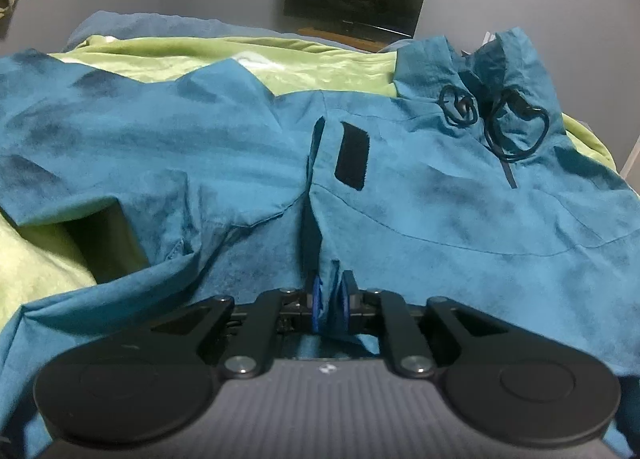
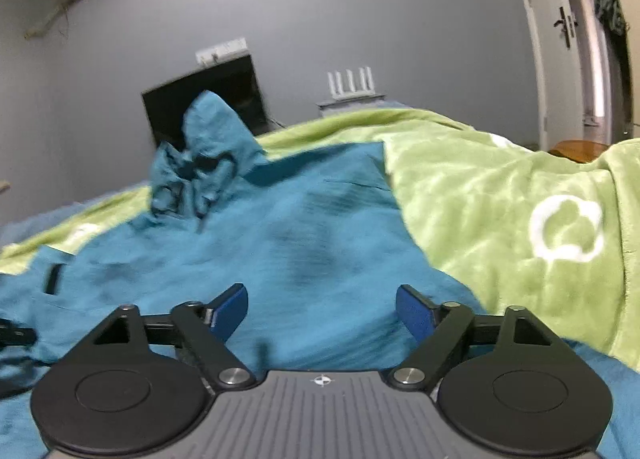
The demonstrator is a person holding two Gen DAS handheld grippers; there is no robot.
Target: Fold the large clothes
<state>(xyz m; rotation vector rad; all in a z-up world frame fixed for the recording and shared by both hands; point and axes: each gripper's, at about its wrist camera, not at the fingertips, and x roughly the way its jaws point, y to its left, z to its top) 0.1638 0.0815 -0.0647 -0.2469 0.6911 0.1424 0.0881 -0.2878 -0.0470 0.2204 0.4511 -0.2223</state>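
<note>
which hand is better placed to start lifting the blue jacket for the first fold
Left. The left hand-held gripper is already shut on a pleat of the jacket. The right hand-held gripper is open above the cloth, gripping nothing.

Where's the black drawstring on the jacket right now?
In the left wrist view, the black drawstring lies coiled at the upper right, on the collar of the teal jacket, right of the black patch.
</note>
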